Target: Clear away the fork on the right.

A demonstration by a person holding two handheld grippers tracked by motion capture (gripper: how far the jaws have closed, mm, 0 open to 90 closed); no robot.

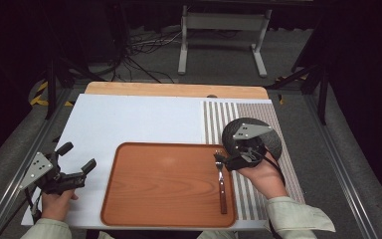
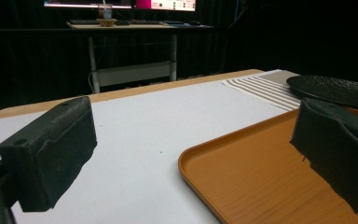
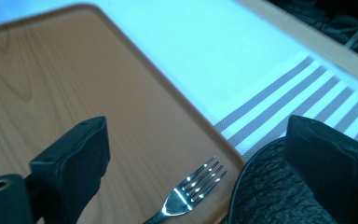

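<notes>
A fork [image 1: 221,183] with a brown handle lies flat along the right side of the wooden tray [image 1: 164,184], tines pointing away from me. My right gripper [image 1: 224,160] hovers over the tines, open, with nothing between its pads. Just beyond it a black plate [image 1: 273,142] rests on the striped mat [image 1: 219,119]. In the right gripper view the fork tines [image 3: 200,179] lie on the tray [image 3: 51,93] below the spread jaws, beside the plate's rim [image 3: 270,196]. My left gripper [image 1: 78,157] rests low at the table's left, open and empty.
A pale sheet [image 1: 129,119] covers the table left of the striped mat. The tray's edge [image 2: 200,186] is close to the left gripper [image 2: 196,158], with the plate [image 2: 335,88] farther off. A metal frame [image 1: 224,30] and cables lie on the floor beyond the table.
</notes>
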